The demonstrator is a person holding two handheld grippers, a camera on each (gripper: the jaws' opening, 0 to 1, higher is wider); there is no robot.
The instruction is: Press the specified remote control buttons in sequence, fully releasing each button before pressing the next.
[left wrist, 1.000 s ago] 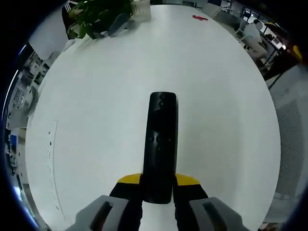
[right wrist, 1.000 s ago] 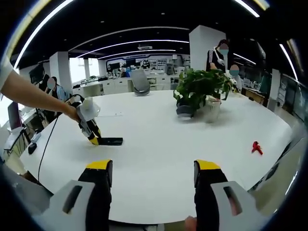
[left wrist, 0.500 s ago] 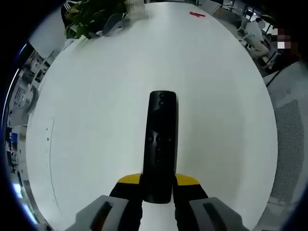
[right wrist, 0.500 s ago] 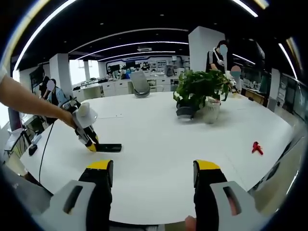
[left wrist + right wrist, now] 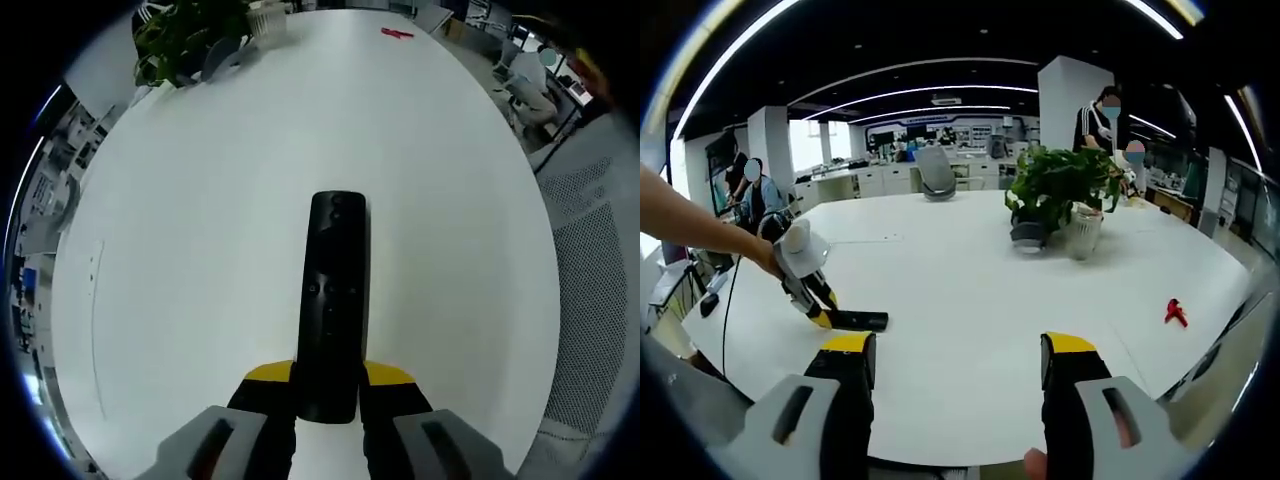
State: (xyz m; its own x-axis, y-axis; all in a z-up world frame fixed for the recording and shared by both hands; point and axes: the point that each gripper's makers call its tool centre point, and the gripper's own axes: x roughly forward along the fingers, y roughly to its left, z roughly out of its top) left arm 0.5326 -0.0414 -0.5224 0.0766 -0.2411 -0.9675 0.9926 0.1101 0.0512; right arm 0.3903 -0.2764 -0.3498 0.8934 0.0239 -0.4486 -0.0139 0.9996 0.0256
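1. Since the earlier frames, the left gripper [image 5: 820, 318] and the remote control [image 5: 857, 320] it holds sit lower and further left in the right gripper view, and the table has slid under the left gripper view, so the left hand has carried the remote a little way.
2. Left gripper [image 5: 328, 398]: both yellow-tipped jaws are closed against the near end of the remote control [image 5: 333, 300], one on each long side. The remote points straight away from the camera, button face up.
3. Whether the remote rests on the white table [image 5: 200, 250] or is held just above it cannot be told.
4. Right gripper [image 5: 958, 370]: the jaws stand wide apart and hold nothing. It hangs over the near table edge, well apart from the remote.
5. Step in hand, as a judgement: positioning and steadying the remote. No button press appears to be under way.
6. Next move, as a judgement: the left gripper must keep the remote steady while the right gripper travels left to it and brings one jaw tip down on the first specified button, then lifts fully clear.
7. Further off, a potted plant [image 5: 1060, 190] stands on the table, and a small red object [image 5: 1175, 313] lies near the far right edge.
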